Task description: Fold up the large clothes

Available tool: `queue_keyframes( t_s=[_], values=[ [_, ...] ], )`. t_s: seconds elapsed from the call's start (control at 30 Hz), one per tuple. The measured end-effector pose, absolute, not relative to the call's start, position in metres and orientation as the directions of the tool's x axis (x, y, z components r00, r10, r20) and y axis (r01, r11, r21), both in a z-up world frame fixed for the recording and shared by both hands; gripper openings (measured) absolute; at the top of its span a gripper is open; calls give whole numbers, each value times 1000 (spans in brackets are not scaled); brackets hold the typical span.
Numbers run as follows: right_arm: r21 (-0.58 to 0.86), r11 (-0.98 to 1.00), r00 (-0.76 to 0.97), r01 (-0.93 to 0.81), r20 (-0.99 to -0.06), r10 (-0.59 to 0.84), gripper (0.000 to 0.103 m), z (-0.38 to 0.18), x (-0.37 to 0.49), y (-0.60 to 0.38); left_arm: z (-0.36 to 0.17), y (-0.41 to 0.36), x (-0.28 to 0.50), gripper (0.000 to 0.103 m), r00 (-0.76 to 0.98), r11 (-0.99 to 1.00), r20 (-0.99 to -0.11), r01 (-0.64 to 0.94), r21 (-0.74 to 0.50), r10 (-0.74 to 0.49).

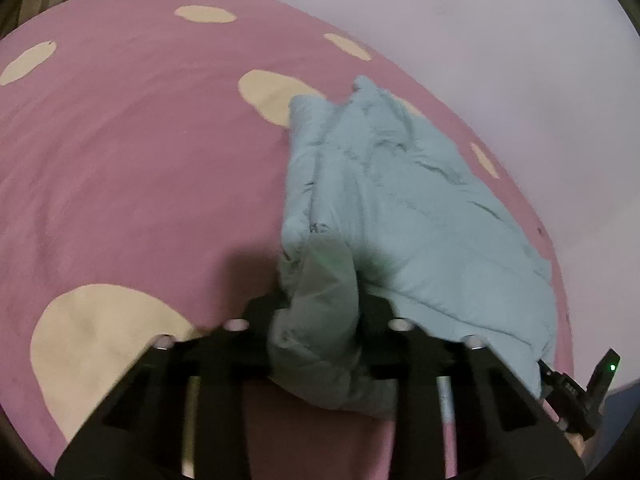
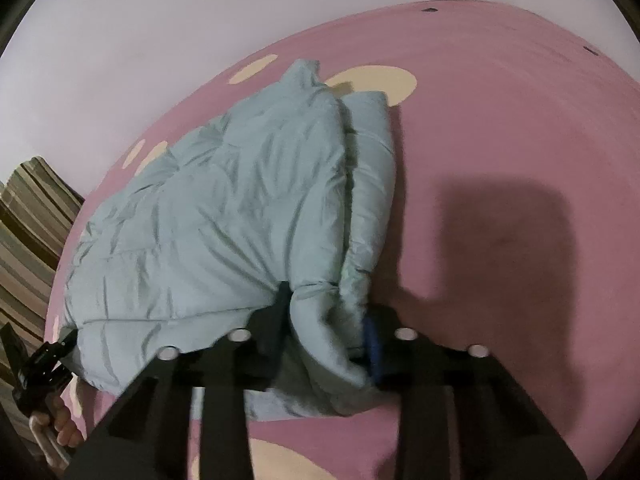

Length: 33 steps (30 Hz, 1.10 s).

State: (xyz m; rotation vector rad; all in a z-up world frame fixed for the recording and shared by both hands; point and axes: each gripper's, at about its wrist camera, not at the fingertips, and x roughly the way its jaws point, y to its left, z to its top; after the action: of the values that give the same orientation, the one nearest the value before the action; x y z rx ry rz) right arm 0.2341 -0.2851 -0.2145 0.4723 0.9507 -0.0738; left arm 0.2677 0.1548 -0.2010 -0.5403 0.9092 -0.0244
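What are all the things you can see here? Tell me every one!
puffy jacket: one, pale blue-green, lying on the bed cover, near edge bunched in both grippers
bed cover: one, pink with cream spots, under the jacket
wall: one, plain pale, behind the bed
striped cloth: one, brown and green stripes, beside the bed
left gripper: one, black, clamped on one near corner of the jacket
right gripper: one, black, clamped on the other corner
hand: one, holding the left gripper's handle
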Motion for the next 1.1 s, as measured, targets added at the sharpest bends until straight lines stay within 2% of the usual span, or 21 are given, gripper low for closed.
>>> queue_keyframes(
  t_s=[0.07,0.23,0.7,1.1],
  values=[
    [359,896,596,260,-790,144,19,-211,232,-282,-196,155,264,19,634,873,-735,-192,-449,-239],
    [398,883,611,249,-772,176,15,-204,219,-280,-183,157,251,14,653,879,-722,-180,-441,-229],
    [432,880,592,197,-768,244,15,-195,135,-253,-175,188,163,14,622,890,-755,-201,-408,-206],
    [409,894,586,184,-776,235,15,-196,112,-241,-170,195,121,14,619,890,-764,-227,-396,-182]
  ],
)
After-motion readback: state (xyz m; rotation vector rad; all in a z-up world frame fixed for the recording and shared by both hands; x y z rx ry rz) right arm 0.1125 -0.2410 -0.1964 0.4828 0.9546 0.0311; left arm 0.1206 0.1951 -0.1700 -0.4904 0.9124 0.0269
